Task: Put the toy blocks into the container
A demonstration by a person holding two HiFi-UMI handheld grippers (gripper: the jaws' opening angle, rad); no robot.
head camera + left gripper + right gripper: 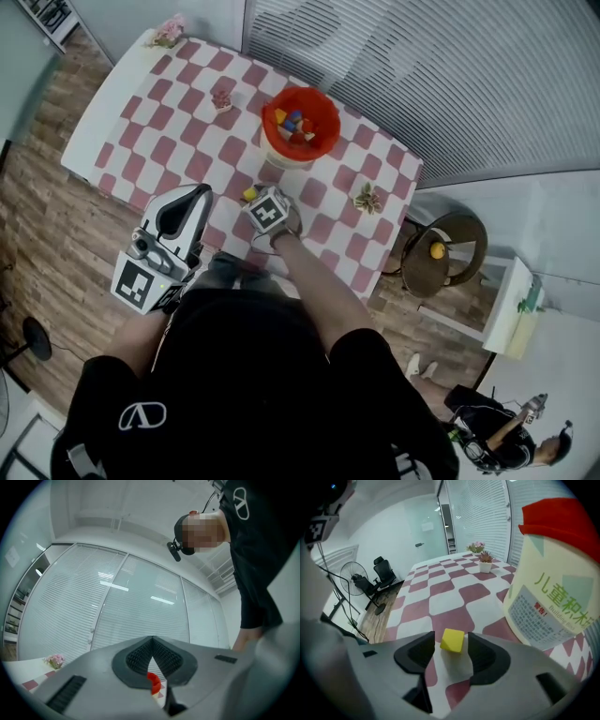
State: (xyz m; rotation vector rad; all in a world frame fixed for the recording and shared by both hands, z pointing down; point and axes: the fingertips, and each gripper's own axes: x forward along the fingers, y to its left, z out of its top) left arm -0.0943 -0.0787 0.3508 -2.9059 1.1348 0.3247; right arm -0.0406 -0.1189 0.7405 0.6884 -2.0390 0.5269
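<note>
My own black shirt (244,394) fills the near edge of the head view, and just past it I hold my left tool (195,193) raised off the counter (169,122), well to the left of the work. In its own view the left tool (152,641) is clenched: the two ribbed pads meet at their tips with nothing between them. Only a sliver of red from the container (153,682) shows through the gap lower down.

My right tool (261,199) is tipped down over the checked counter (454,588). Its jaws are released and stand apart. The yellow block (452,640) sits on the cloth between their tips, and I see a thin gap on its left side, so the pads are not pressing it. From above, the yellow block (249,194) peeks out just left of the tool's marker cube.

The container (330,141) stands just beyond my right tool, a little to its right. It is a round tub with a cream wall and a red rim. In the right gripper view the container (543,611) looms close on the tool's right, and its label carries green characters above a grey panel of small print. Inside lie several blocks (295,122), red, blue and yellow, in a loose heap.

The block at my tool is a plain cube, bright yellow on every face I see, with clean edges, and it sits a little askew to the jaws.
</note>
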